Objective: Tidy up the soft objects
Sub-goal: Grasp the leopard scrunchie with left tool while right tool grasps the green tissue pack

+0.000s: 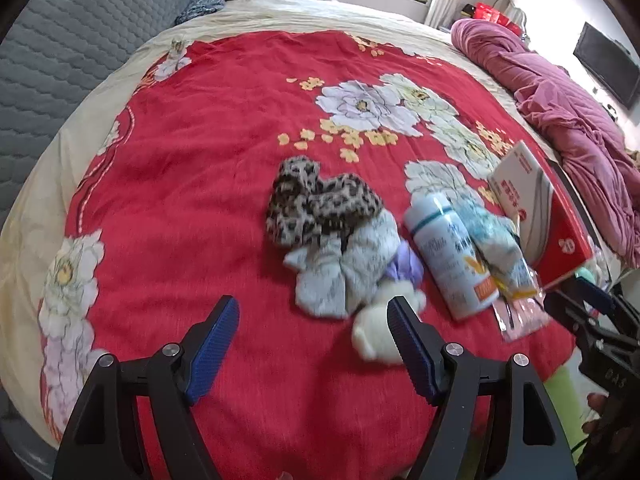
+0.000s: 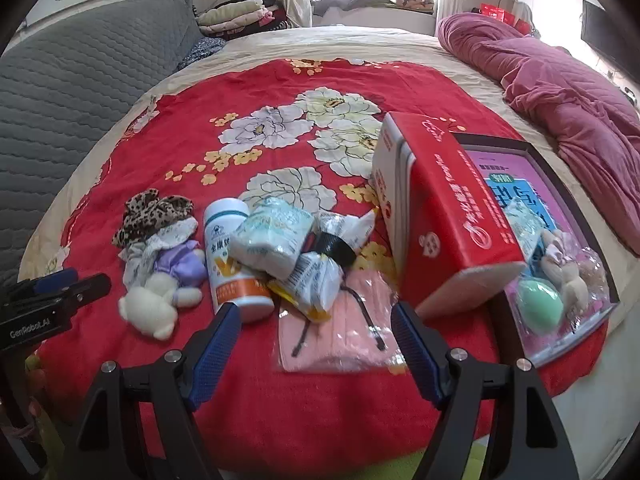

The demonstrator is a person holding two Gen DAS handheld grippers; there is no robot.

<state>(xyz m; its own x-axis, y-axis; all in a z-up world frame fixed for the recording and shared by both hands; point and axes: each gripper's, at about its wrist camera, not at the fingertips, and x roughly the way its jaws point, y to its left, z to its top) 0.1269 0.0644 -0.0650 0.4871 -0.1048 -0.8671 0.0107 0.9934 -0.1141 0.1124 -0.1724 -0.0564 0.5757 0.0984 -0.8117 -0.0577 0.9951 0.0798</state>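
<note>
Left wrist view: left tool (image 1: 312, 334) wide, nothing between the blue pads (image 1: 214, 346), hanging over the red floral bedspread (image 1: 180, 160). Landmark = white supplement bottle (image 1: 450, 256), lying on the spread. Just left of the bottle: soft pile, with leopard-print cloth (image 1: 316, 206) at the far end, pale printed cloth (image 1: 348, 268) under it, and a cream plush toy in purple (image 1: 384, 320) nearest the tool, its body partly behind the right-hand pad. Just right of the bottle: crinkly packets (image 1: 494, 240), then red box (image 1: 560, 232). Right tool shows at the frame's right edge, blurred.

Right wrist view: right tool (image 2: 316, 338) wide, empty, above a pink mask in clear wrap (image 2: 340, 340). Same bottle (image 2: 232, 256) sits just left of the tool's left pad. Plush toy (image 2: 160, 300) and leopard cloth (image 2: 154, 210) lie left of the bottle, touching each other. Tissue packet (image 2: 276, 236) leans on the bottle's right side. Red box (image 2: 452, 216) well right of it, tilted on a tray (image 2: 560, 184) holding a small plush (image 2: 568, 276) and a green egg-shaped item (image 2: 538, 300). Left tool (image 2: 60, 284) at the left edge.
</note>
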